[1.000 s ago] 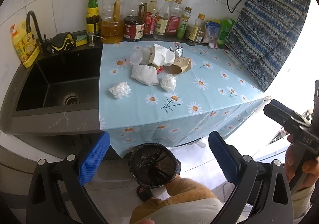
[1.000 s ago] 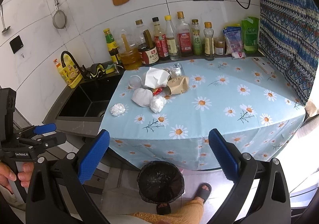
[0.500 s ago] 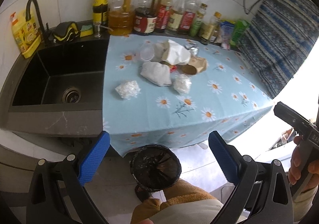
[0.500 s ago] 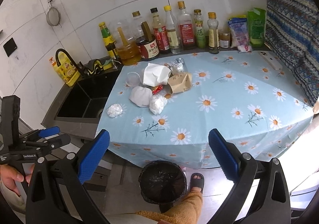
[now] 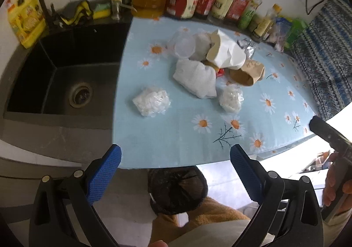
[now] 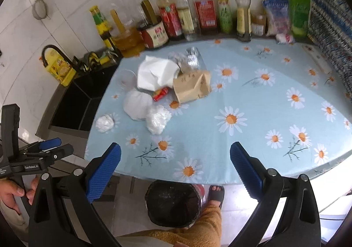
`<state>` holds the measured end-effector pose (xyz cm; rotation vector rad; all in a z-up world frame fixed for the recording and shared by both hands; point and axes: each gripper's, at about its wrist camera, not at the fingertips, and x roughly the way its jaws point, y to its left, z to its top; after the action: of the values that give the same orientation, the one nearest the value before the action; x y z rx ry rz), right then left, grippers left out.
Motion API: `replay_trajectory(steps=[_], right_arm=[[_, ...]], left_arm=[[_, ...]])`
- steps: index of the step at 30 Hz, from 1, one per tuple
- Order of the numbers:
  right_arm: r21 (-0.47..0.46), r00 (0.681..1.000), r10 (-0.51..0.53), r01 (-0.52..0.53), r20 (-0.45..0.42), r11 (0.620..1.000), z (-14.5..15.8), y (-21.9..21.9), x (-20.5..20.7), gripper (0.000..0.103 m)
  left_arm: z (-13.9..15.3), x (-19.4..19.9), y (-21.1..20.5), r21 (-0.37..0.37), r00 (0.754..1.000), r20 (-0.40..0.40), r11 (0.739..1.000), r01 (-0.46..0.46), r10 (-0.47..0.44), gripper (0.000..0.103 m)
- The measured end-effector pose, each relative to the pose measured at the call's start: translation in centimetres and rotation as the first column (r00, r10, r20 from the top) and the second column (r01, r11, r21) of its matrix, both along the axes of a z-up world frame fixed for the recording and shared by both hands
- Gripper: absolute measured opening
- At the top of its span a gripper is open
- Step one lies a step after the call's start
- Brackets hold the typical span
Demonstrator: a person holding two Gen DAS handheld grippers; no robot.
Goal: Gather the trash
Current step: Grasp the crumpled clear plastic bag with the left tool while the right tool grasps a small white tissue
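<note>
Daisy-print tablecloth (image 6: 253, 97) is carrying the whole trash pile (image 5: 211, 64) at its far left — nothing is sitting collected yet; left gripper (image 5: 175, 170) and right gripper (image 6: 175, 169) are hanging wide and empty above the bin (image 6: 173, 203).

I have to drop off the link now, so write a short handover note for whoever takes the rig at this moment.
Left gripper: jaws open, empty, hovering over the near table edge.
Right gripper: jaws open, empty, likewise short of the trash.
Trash all on the daisy tablecloth: lone plastic wad nearest the sink, second wad, white bag, white paper, brown paper bag, clear cup, red wrapper.
Bin on the floor below the table edge.
Done: nothing picked up.
Left: everything.
</note>
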<state>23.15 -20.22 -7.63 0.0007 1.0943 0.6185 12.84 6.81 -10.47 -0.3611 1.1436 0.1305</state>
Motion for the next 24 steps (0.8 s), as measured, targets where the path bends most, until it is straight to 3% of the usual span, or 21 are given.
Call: replay_trajectory(steps=[9,21,24], right_arm=[[0.007,0.990,0.076,-0.076,-0.120,0.997,-4.8,3.0,3.1,0.098],[0.014,0.971,0.137,-0.137,-0.195,0.990,-6.4,6.0,5.0,0.097],[0.021,0.968,0.143,-0.142,-0.205,0.990,-6.7,6.1,5.2,0.097]], left_arm=[[-3.3,4.1,0.7,0.010,0.997,-0.076,1.000,0.026,-0.025,0.096],[-5.5,7.1,3.1,0.076,0.995,-0.100,0.997,0.003,0.005,0.094],[-5.7,7.7,3.4,0.092,0.995,-0.102,0.996,0.007,0.002,0.085]])
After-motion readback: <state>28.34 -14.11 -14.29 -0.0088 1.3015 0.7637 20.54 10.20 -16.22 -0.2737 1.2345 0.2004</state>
